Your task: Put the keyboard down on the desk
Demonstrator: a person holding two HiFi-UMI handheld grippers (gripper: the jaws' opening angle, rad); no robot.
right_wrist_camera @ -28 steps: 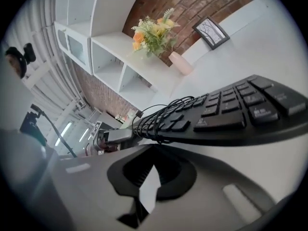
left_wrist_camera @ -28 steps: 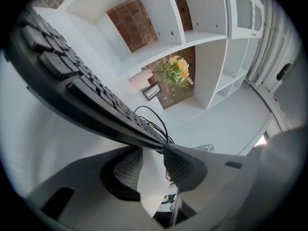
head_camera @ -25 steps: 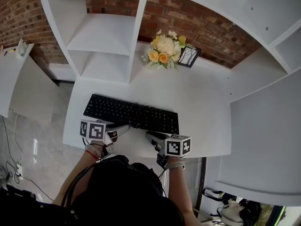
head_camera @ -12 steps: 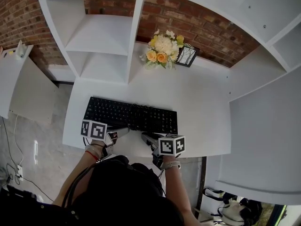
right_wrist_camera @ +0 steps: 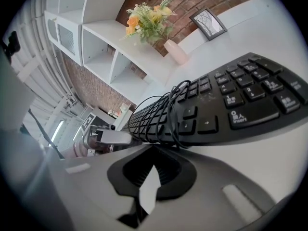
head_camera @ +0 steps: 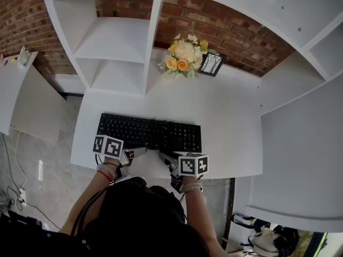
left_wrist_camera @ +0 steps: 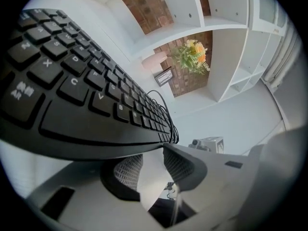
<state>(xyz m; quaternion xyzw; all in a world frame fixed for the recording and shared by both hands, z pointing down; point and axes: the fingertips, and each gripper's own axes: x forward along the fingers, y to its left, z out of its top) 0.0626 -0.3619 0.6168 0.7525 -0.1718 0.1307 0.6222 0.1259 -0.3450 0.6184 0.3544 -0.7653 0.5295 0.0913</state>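
Observation:
A black keyboard (head_camera: pixel 150 134) lies along the near part of the white desk (head_camera: pixel 225 116), with its cable coiled (head_camera: pixel 155 123) on the keys. My left gripper (head_camera: pixel 134 152) is at its front edge, left of the middle. My right gripper (head_camera: pixel 162 155) is at the same edge nearer the middle. In the left gripper view the keyboard (left_wrist_camera: pixel 72 90) crosses over the tips of the left gripper (left_wrist_camera: pixel 150 153), whose jaws stand narrow. In the right gripper view the keyboard (right_wrist_camera: pixel 240 109) and cable (right_wrist_camera: pixel 163 117) sit on the tips of the right gripper (right_wrist_camera: pixel 154 150), also narrow.
A vase of flowers (head_camera: pixel 182 55) and a small picture frame (head_camera: pixel 213 63) stand at the back against the brick wall. White shelf cubbies (head_camera: pixel 115 39) rise at the back left. A white side panel (head_camera: pixel 300 143) borders the desk on the right.
The keyboard has turned more square to the desk's front edge and shifted a little left. Both grippers moved left with it, and the keys now look flatter in both gripper views.

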